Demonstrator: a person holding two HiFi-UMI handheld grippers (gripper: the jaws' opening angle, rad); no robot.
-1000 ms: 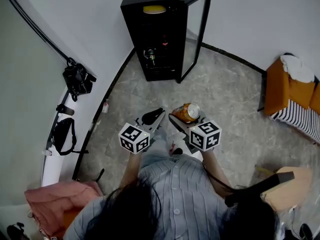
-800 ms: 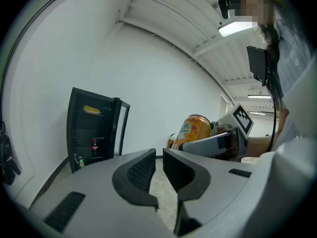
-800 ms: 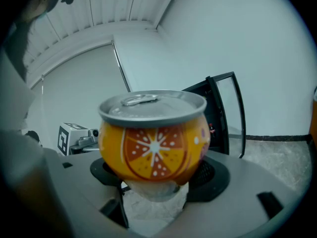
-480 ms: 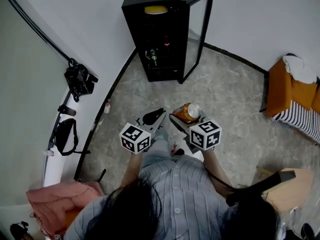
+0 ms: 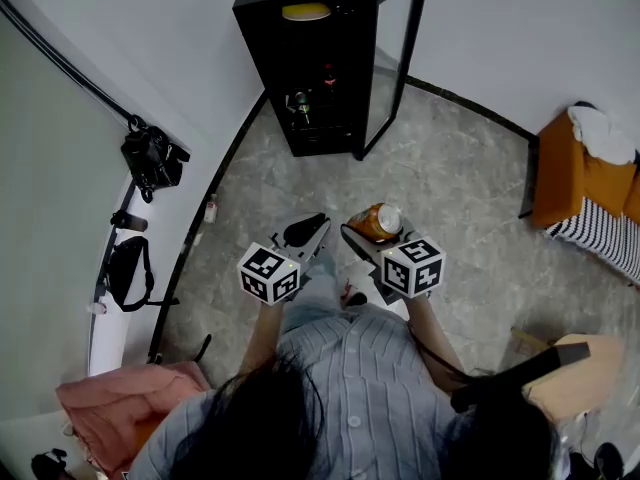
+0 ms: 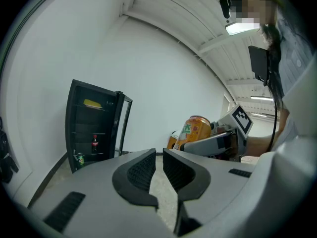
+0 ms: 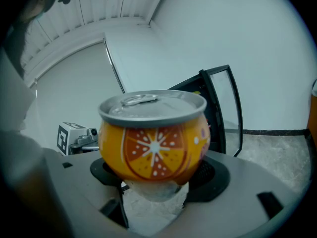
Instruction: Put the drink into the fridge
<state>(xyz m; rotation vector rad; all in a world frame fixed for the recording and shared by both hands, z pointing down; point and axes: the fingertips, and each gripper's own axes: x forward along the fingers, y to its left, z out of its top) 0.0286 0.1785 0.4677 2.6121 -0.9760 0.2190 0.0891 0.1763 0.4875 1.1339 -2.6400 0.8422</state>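
Note:
An orange drink can (image 5: 375, 222) (image 7: 154, 138) (image 6: 197, 129) with a silver top is clamped between the jaws of my right gripper (image 5: 366, 236) (image 7: 156, 175), held above the stone floor in front of the person. My left gripper (image 5: 304, 233) (image 6: 159, 168) hovers just left of it, its jaws shut with only a thin slit and nothing between them. The black fridge (image 5: 305, 63) (image 6: 94, 125) (image 7: 210, 115) stands ahead against the wall, its glass door (image 5: 392, 58) swung open to the right. Bottles and a can sit on its lower shelves.
A yellow item (image 5: 306, 11) lies on the fridge's top shelf. Black bags (image 5: 150, 160) hang along the left wall. An orange seat (image 5: 578, 183) with striped and white cloth is at right. A pink cloth (image 5: 110, 396) lies at lower left, and a tan chair (image 5: 565, 373) at lower right.
The head view has shifted slightly, so the fridge sits a little higher in frame. Both grippers and the can hold nearly the same place.

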